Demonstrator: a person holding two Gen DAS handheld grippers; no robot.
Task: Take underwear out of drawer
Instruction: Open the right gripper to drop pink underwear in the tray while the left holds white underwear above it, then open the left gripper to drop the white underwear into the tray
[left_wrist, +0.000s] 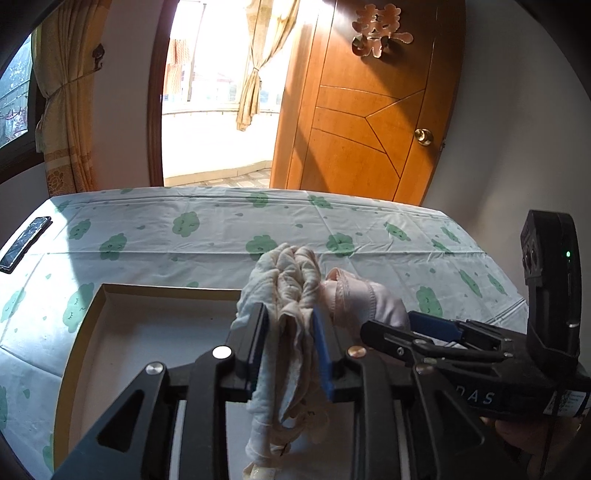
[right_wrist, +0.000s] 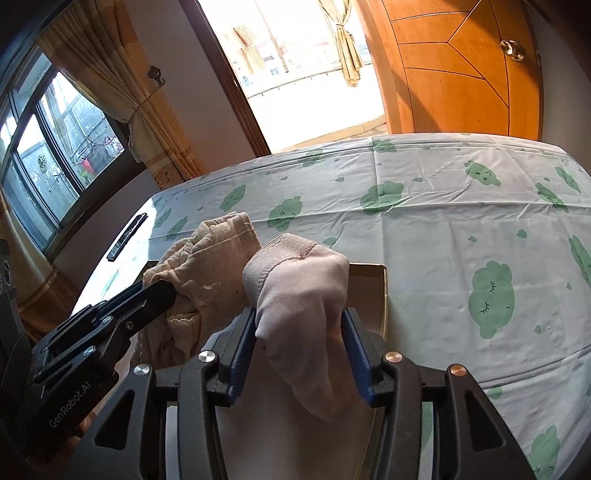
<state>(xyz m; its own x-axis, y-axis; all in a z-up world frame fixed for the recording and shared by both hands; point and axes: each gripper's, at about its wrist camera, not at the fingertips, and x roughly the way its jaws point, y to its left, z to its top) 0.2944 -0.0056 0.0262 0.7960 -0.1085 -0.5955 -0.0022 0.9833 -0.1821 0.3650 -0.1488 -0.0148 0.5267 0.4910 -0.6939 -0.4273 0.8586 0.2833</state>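
The left gripper (left_wrist: 290, 332) has its jaws clamped on cream underwear (left_wrist: 291, 288), whose lower end drops out of view. The right gripper's (right_wrist: 299, 350) jaws bracket pink underwear (right_wrist: 303, 295); contact is unclear. The drawer (left_wrist: 110, 295) beneath is mostly hidden.

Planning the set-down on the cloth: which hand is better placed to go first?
Probably the right: its tool holds the pink underwear nearest the box edge, beside bare tablecloth. The left tool hangs over the box.

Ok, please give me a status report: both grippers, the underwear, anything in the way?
Left gripper holds beige underwear. Right gripper holds pink underwear. Both above the open box. Nothing in the way.
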